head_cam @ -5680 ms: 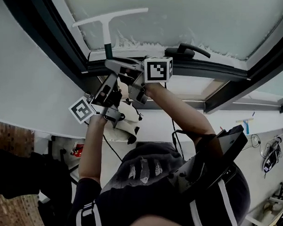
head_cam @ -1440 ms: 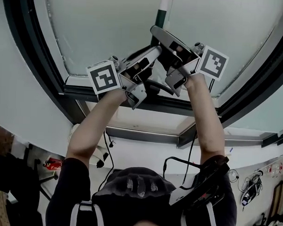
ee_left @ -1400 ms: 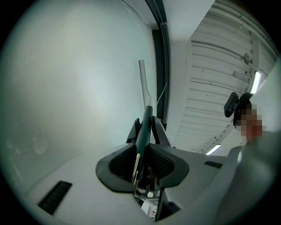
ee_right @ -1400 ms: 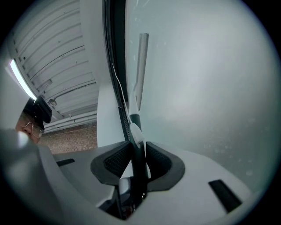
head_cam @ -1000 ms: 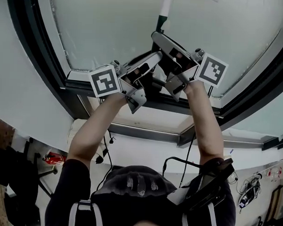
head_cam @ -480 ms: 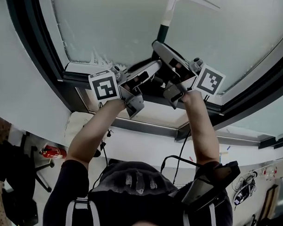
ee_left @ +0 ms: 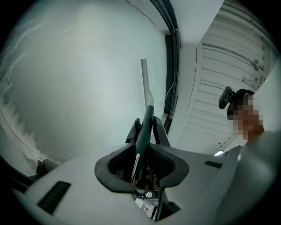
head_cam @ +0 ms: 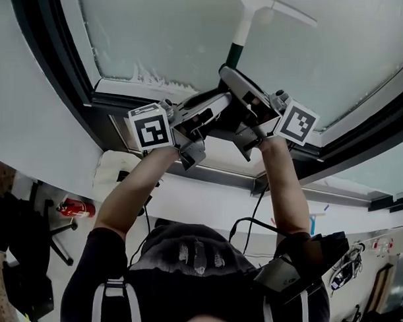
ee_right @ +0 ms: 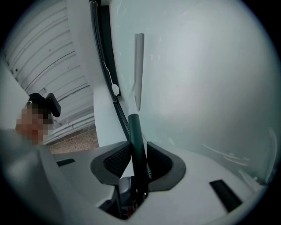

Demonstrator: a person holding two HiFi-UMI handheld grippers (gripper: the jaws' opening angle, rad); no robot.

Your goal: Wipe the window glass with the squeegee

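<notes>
The left gripper (ee_left: 146, 128) and right gripper (ee_right: 138, 143) are pale grey shells with black ribbed pads (ee_left: 164, 162). Each bears a white cube (head_cam: 150, 127) printed with black square markers. A black cable (head_cam: 254, 212) hangs toward five o'clock over a dark, short-sleeved, white-striped top (head_cam: 190, 282).

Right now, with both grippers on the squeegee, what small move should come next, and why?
Probably draw the squeegee down the glass toward the foam at the lower frame. The left gripper and right gripper are both shut on its green handle, the blade lies across the glass above them, and white foam lies along the bottom edge.
</notes>
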